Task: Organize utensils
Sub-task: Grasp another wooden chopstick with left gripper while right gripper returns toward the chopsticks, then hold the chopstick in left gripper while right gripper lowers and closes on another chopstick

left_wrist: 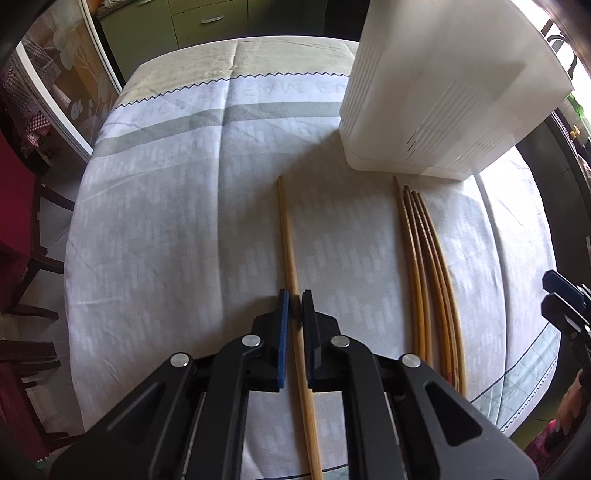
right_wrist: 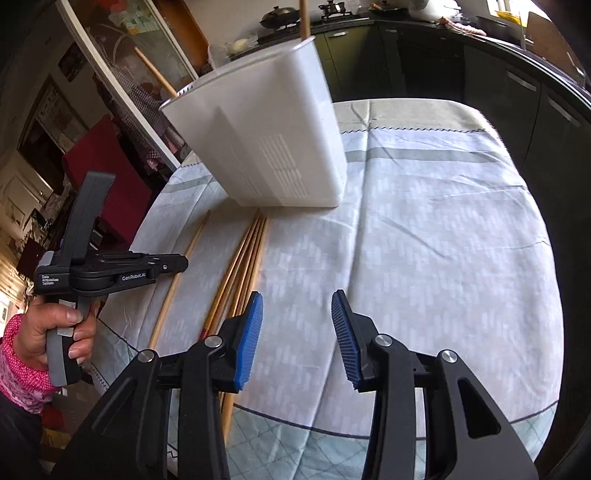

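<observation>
A single wooden chopstick [left_wrist: 286,229] lies lengthwise on the white tablecloth, and my left gripper [left_wrist: 295,306] is shut on it near its middle, blue pads on either side. To its right lies a bundle of several chopsticks [left_wrist: 428,280], tips toward a tall white utensil holder [left_wrist: 436,92]. In the right wrist view my right gripper [right_wrist: 297,306] hovers open over bare cloth, just right of the bundle [right_wrist: 247,258], with nothing between its pads. Two sticks [right_wrist: 304,18] rise out of the holder [right_wrist: 266,147]. A hand [right_wrist: 55,332] holds the left gripper [right_wrist: 183,264] over the single chopstick [right_wrist: 192,236].
The cloth-covered table [right_wrist: 424,229] has open cloth to the right of the holder. A red chair [left_wrist: 14,206] and a dark wooden chair [left_wrist: 29,362] stand off the left edge. Dark kitchen cabinets [right_wrist: 480,81] line the far side.
</observation>
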Tool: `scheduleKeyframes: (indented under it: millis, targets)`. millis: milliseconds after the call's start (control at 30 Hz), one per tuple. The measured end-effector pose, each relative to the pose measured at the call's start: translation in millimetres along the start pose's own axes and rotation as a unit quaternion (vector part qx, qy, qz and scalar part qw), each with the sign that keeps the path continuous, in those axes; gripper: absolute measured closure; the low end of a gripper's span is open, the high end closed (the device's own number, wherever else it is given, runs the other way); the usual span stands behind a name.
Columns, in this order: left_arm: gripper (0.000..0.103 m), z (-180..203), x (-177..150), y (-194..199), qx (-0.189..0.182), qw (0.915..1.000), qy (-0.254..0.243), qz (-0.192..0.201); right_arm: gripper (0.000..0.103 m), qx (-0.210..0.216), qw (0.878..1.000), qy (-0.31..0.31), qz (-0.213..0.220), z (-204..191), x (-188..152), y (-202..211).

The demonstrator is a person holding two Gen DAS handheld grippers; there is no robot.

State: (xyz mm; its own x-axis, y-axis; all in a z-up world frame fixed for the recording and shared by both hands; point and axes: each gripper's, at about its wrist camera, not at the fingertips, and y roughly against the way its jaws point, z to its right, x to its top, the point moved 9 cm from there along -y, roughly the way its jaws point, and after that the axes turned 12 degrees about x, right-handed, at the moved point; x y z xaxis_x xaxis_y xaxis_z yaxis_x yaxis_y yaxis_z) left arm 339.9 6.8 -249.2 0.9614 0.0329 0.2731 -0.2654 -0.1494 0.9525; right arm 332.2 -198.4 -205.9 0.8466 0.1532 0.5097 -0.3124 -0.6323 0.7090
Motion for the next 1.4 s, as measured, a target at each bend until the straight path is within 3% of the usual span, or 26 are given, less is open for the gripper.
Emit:
scheduleKeyframes:
  millis: [200, 333, 867, 1400]
  targets:
    - [0.095, -23, -11, 0, 0.005, 1.0, 0.005, 0.003, 0.064, -0.004, 0.998, 0.003, -0.057, -9, 8, -61]
    - [0.095, -22, -12, 1, 0.005, 0.9999, -0.002, 0.011, 0.064, -0.02, 0.998, 0.004, -0.067, -10, 15, -80]
    - [0.095, -25, -13, 4, -0.003, 0.9998, -0.01, 0.019, 0.065, -0.11, 0.99, 0.043, -0.071, -14, 22, -97]
    - [0.095, -25, -14, 4, -0.005, 0.9996, -0.014, 0.023, 0.07, -0.102, 0.991, 0.041, -0.079, -14, 21, -97]
